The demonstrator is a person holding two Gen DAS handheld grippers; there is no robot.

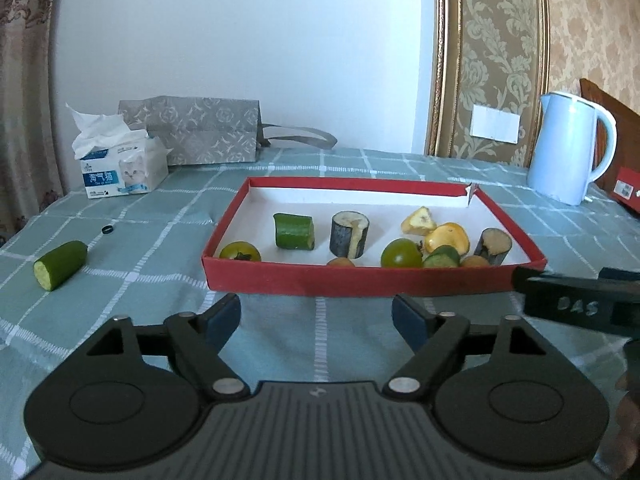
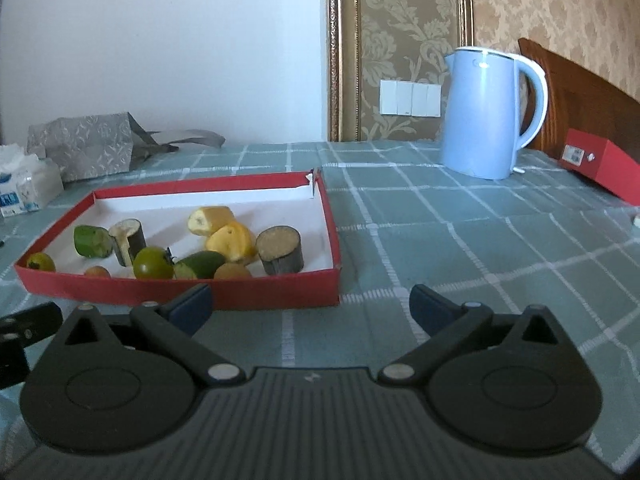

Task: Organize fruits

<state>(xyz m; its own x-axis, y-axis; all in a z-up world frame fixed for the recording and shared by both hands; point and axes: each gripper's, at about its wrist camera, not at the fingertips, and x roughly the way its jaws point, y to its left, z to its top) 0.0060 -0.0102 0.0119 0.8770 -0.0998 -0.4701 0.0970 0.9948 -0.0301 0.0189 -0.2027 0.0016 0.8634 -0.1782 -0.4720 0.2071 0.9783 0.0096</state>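
Note:
A red box lid lies on the green checked cloth and holds cucumber pieces, green tomatoes, banana chunks, dark-skinned cut cylinders and small brown fruits. One cucumber piece lies alone on the cloth, left of the box. My left gripper is open and empty just before the box's near wall. My right gripper is open and empty near the box's near right corner.
A tissue pack and a grey paper bag stand at the back left. A light blue kettle stands at the back right, with a red box beside it. A small black ring lies on the cloth.

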